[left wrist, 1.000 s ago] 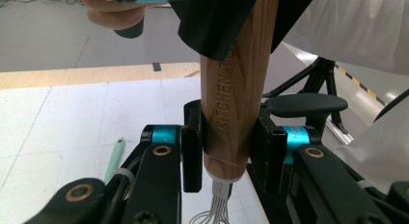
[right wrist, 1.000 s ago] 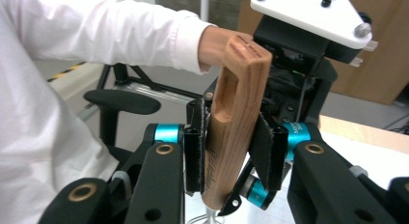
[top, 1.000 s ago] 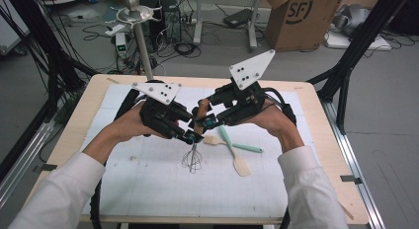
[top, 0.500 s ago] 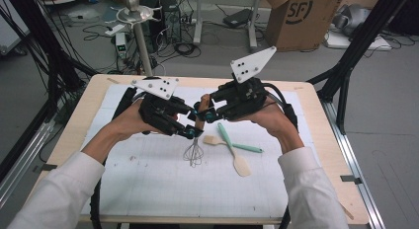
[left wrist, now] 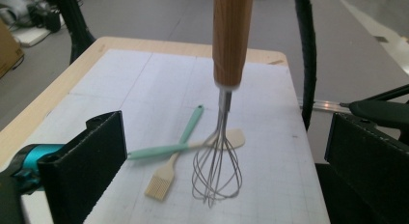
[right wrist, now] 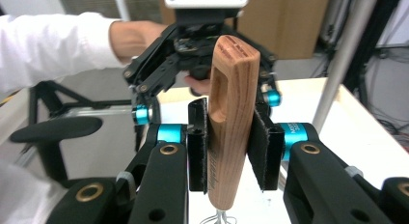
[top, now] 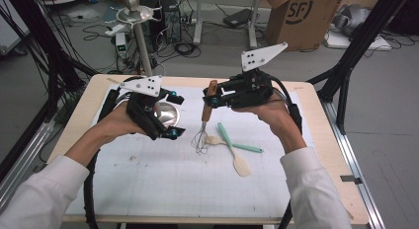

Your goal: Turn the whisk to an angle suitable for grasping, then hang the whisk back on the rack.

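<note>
The right gripper (top: 211, 97) is clamped on the wooden handle of the whisk (top: 203, 125); in the right gripper view both black pads press the handle's flat sides, about mid-length, handle upright. The whisk hangs over the middle of the white mat (top: 148, 189), wires low, and whether they touch the mat can't be told. The left gripper (top: 173, 115) has just been opening its jaws and now stands wide, nothing between them, set off to the left of the whisk.

Risks, as I judge them:
- One-claw hold on a smooth tapered handle: it could pivot or slip down if the hand tilts.
- The wire head hangs just beside the crossed teal spatula (top: 237, 145) and silicone brush (top: 231, 151); lowering or swinging could snag or shove them.
- The open left gripper sits close to the steel bowl (top: 165, 113); a careless sweep could knock it.
- Trailing cables near both forearms could drag across the mat.

Writing: the cardboard box (top: 301, 17) on the floor behind the table carries a dark "SF" logo. A teal collar on the right gripper has small print, too blurred to read. The grey plate (top: 262, 56) shows only dots, no text. The mat has a faint grid, no legible labels.
</note>
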Motion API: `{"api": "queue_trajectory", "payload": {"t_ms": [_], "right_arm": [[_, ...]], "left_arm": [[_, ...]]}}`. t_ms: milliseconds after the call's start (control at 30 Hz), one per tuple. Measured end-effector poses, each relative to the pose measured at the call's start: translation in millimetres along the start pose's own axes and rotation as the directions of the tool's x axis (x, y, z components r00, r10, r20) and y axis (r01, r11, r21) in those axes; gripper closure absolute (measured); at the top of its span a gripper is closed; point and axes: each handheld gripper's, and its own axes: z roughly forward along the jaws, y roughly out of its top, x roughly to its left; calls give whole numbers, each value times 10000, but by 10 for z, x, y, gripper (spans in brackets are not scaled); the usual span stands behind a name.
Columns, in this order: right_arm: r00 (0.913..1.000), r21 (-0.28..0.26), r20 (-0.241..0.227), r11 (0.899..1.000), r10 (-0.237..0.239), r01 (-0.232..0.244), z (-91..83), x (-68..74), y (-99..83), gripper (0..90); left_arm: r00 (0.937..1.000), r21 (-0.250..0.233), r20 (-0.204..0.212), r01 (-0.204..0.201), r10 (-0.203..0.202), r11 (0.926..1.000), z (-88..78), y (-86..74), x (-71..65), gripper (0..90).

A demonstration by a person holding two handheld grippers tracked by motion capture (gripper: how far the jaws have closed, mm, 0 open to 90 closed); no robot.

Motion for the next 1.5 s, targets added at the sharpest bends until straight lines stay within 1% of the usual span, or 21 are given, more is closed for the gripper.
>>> {"api": "queue_trajectory", "payload": {"t_ms": [133, 200, 333, 500, 567, 633, 667, 700, 833, 867, 933, 967, 1033, 1133, 1167, 1233, 1300, 1367, 1400, 1467, 1500], "right_arm": [[9984, -53, 528, 9997, 222, -219, -6, -1, 18, 721], [9962, -66, 784, 9992, 389, -385, -2, -9, 23, 721], [9914, -231, 1139, 9978, 637, -615, 15, -25, 35, 721], [9791, -258, 1710, 9939, 1105, -1077, 54, -42, 57, 720], [9759, -283, 1835, 9930, 1179, -1146, 73, -51, 65, 720], [9713, -352, 2027, 9922, 1243, -1196, 88, -54, 73, 720], [9706, -369, 2016, 9912, 1317, -1269, 96, -55, 75, 720], [9684, -410, 2090, 9906, 1364, -1306, 105, -57, 77, 720], [9645, -321, 2257, 9906, 1370, -1331, 140, -62, 90, 720], [9630, -335, 2296, 9900, 1409, -1369, 145, -60, 94, 720], [9580, -396, 2445, 9887, 1501, -1448, 152, -60, 98, 720], [9546, -435, 2541, 9879, 1553, -1491, 160, -62, 102, 720], [9496, -481, 2692, 9870, 1608, -1535, 171, -67, 109, 720], [9452, -511, 2765, 9848, 1737, -1660, 194, -73, 120, 720], [9446, -514, 2817, 9857, 1685, -1605, 202, -76, 123, 720], [9433, -510, 2844, 9852, 1713, -1635, 214, -76, 131, 720], [9433, -518, 2848, 9854, 1704, -1623, 228, -73, 138, 720], [9425, -570, 2887, 9857, 1686, -1589, 243, -72, 143, 720], [9415, -541, 2889, 9848, 1737, -1651, 247, -64, 148, 720], [9415, -534, 2925, 9859, 1675, -1588, 258, -64, 155, 720], [9414, -529, 2905, 9852, 1712, -1628, 264, -63, 159, 720]], "left_arm": [[9990, -60, -435, -48, 46, 10000, -64, -14, -15, 17], [9969, -26, -793, -10, 8, 10000, -94, -8, -20, 17], [9941, 39, -1087, 53, -48, 10000, -108, 7, -19, 17], [9858, 127, -1668, 236, -212, 9996, -37, 41, -34, 17], [9816, 145, -1906, 153, -123, 9998, -7, 68, -45, 23], [9809, 66, -1940, 121, -106, 9999, 36, 98, -56, 23], [9786, 93, -2058, 116, -94, 9999, 57, 114, -60, 23], [9795, 88, -2012, 121, -100, 9999, 79, 127, -61, 23], [9708, 66, -2393, 181, -160, 9998, 166, 179, -75, 24], [9704, 31, -2408, 187, -174, 9998, 179, 187, -75, 24], [9660, -56, -2571, 273, -279, 9996, 215, 207, -69, 25], [9657, -72, -2579, 292, -300, 9995, 224, 213, -67, 38], [9607, -96, -2762, 260, -276, 9996, 258, 234, -72, 56], [9563, -152, -2908, 283, -315, 9995, 295, 267, -76, 90], [9572, -165, -2873, 317, -351, 9994, 304, 277, -70, 103], [9543, -125, -2970, 315, -338, 9994, 323, 295, -64, 117], [9574, -108, -2856, 404, -417, 9991, 335, 306, -52, 170], [9536, -111, -2982, 396, -411, 9992, 344, 313, -46, 220], [9540, -228, -2951, 487, -533, 9986, 353, 314, -37, 233], [9480, -245, -3134, 498, -550, 9985, 354, 321, -30, 282], [9483, -259, -3119, 535, -589, 9982, 357, 326, -23, 307]]}}
